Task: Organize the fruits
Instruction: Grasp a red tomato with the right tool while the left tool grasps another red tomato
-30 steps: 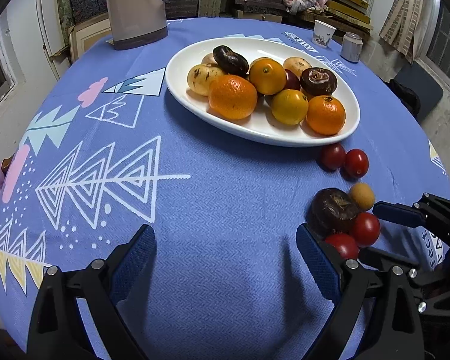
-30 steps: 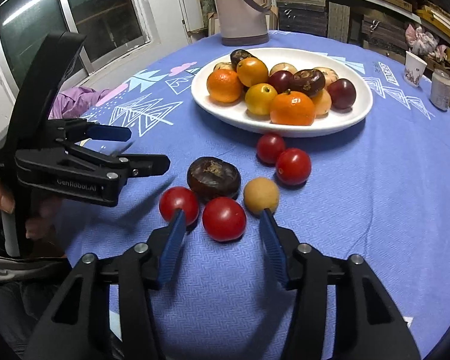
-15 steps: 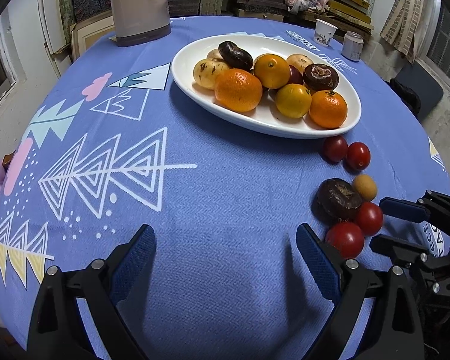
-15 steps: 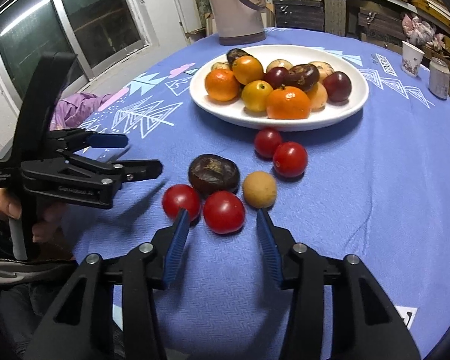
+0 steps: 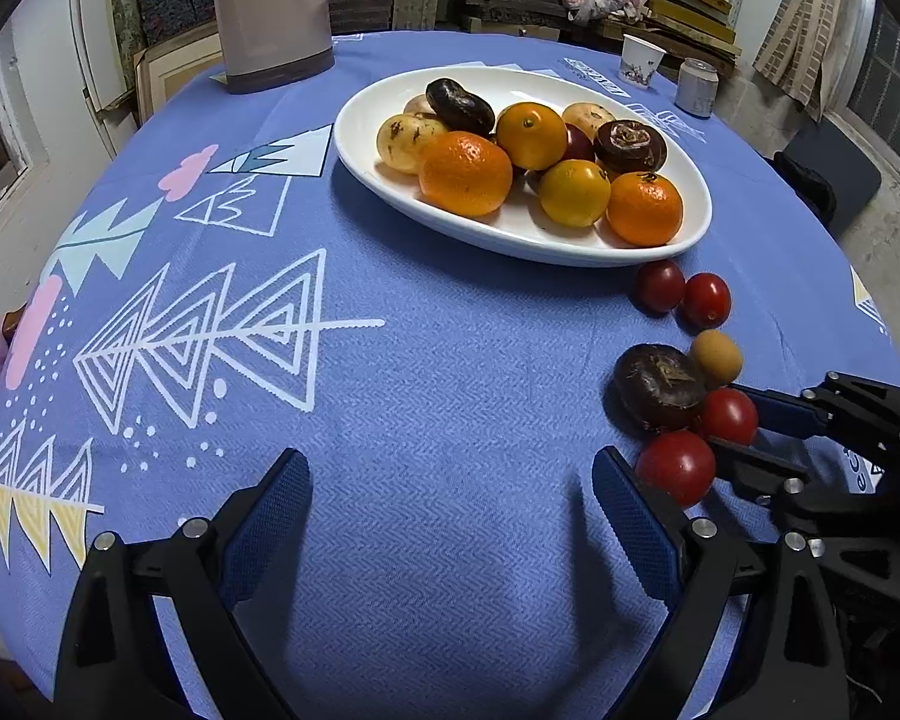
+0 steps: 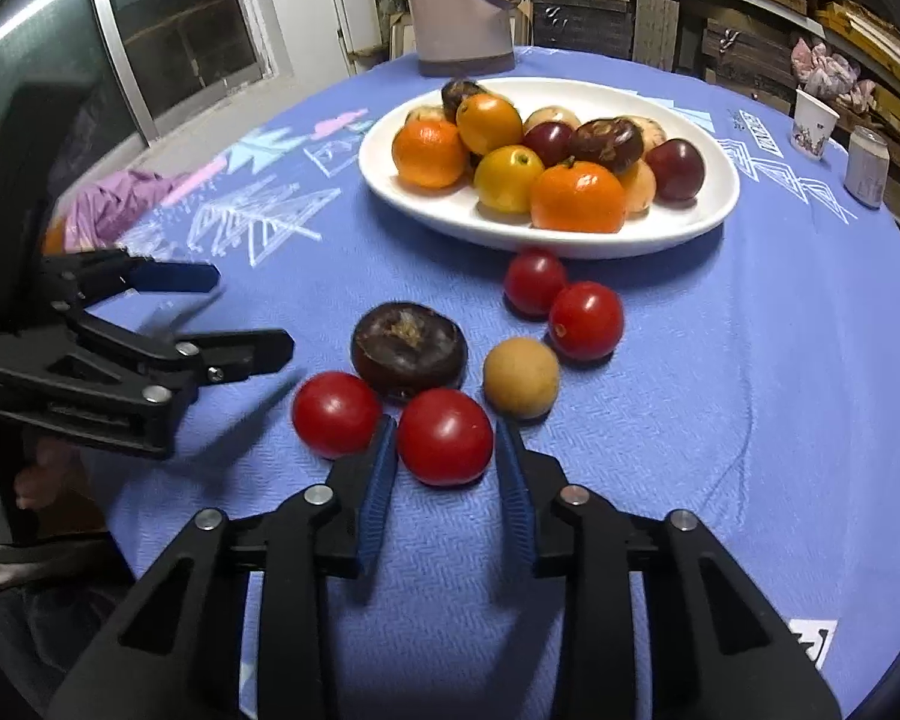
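blue patterned tablecloth [image 5: 426, 372], white fruit dish [image 5: 378, 120], cluttered wooden shelves [image 5: 660, 6] behind

red tomatoes [image 6: 444, 437]; white plate [image 6: 678, 228]; blue tablecloth [image 5: 450, 420] patterned with white triangles; orange mandarins [image 5: 465, 173].

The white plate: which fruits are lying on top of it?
On the white plate lie oranges, yellow citrus, dark plums, brown chestnut-like fruits and pale ones at the back, piled together. Anything beneath the pile is covered.
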### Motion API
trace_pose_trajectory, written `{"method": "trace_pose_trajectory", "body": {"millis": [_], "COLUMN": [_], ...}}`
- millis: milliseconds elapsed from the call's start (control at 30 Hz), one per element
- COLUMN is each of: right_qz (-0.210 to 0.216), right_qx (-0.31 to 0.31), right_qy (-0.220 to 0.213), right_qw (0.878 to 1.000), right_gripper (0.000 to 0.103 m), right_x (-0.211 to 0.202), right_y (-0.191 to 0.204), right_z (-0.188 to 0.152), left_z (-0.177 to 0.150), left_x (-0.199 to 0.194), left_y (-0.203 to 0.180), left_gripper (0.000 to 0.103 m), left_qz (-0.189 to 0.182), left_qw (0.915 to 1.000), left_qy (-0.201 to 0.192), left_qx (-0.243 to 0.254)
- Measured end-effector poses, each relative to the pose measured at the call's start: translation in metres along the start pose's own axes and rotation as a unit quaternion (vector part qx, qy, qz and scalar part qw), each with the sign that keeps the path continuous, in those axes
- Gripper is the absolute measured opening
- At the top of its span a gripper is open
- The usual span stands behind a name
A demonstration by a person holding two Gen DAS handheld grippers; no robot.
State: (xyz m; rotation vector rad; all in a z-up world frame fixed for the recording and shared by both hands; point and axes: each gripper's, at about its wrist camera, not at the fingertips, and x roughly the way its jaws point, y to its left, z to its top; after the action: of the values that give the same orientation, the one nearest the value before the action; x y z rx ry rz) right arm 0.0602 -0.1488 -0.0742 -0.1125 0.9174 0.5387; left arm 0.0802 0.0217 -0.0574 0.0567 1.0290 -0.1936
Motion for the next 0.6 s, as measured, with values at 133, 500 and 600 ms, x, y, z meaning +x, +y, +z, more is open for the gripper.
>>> {"method": "trace_pose_trajectory", "body": {"millis": [133,500,600], "right_qz": [-0.014,0.003,0.0], "right_qx": [-0.006,0.023,0.032], "right_qy": [-0.008,-0.019,-0.022], "right_qw": [1.0,1.0,0.999], "right_gripper": [0.029,0.029,0.029], "right_x": [0.001,-0.018,-0.022], "right_y": [0.003,-0.025,-0.032], "right_z": [0.0,-0.014,-0.017], "left_z": [0.0,-0.003,-0.004], "left_x": [-0.001,-0.015,-0.018], "left_y": [0.001,-0.022,-0.037], "left_gripper": [0.096,0.096,0.096], "left_qz": [0.001,-0.024,-0.022], "left_qw": [1.0,0.9989,0.9972], "left_qy": [0.001,-0.01,-0.018], "left_qx": [0.0,0.04,0.069]}}
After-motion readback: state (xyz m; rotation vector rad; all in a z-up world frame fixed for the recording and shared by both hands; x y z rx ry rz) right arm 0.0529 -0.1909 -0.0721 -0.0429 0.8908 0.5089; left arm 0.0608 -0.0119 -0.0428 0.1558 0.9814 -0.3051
